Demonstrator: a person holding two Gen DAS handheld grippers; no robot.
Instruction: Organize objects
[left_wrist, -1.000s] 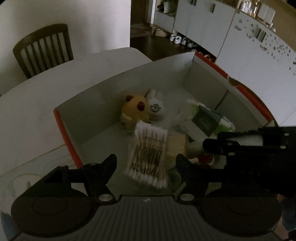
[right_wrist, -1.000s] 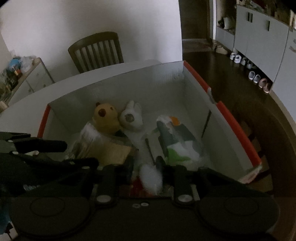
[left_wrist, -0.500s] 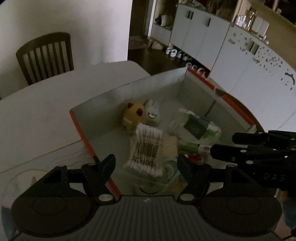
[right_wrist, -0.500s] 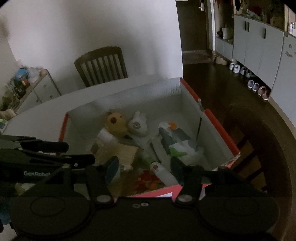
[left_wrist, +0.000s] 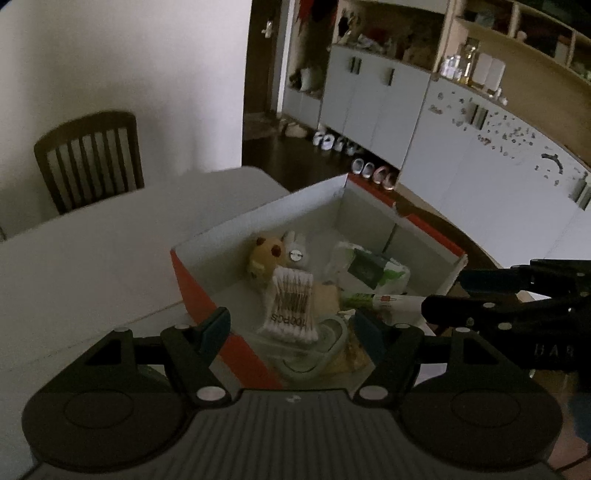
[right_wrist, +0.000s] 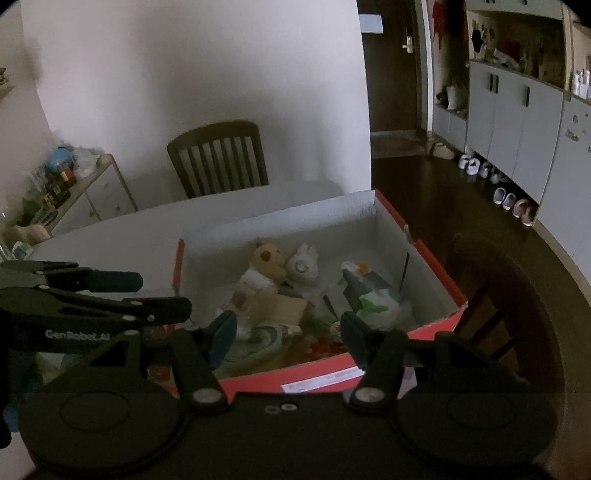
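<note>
A red cardboard box (left_wrist: 192, 284) (right_wrist: 436, 258) with white inner walls sits on the white table. Inside lie a yellow plush toy (left_wrist: 264, 254) (right_wrist: 266, 254), a white plush toy (left_wrist: 295, 247) (right_wrist: 304, 264), a pack of cotton swabs (left_wrist: 290, 302), a green and white wipes pack (left_wrist: 369, 267) (right_wrist: 369, 295), a tube (left_wrist: 384, 299) and a roll of tape (right_wrist: 258, 338). My left gripper (left_wrist: 291, 328) is open and empty above the box's near left corner. My right gripper (right_wrist: 286, 332) is open and empty above the box's near edge.
A wooden chair (left_wrist: 88, 158) (right_wrist: 218, 158) stands behind the table (left_wrist: 92, 258). A low cabinet with clutter (right_wrist: 74, 184) is at the left. Grey cupboards (left_wrist: 388, 110) and shoes (left_wrist: 369, 171) line the dark floor on the right.
Both grippers have pulled back and up out of the box. The right gripper has opened and let go of the white tube, which now lies in the box.
</note>
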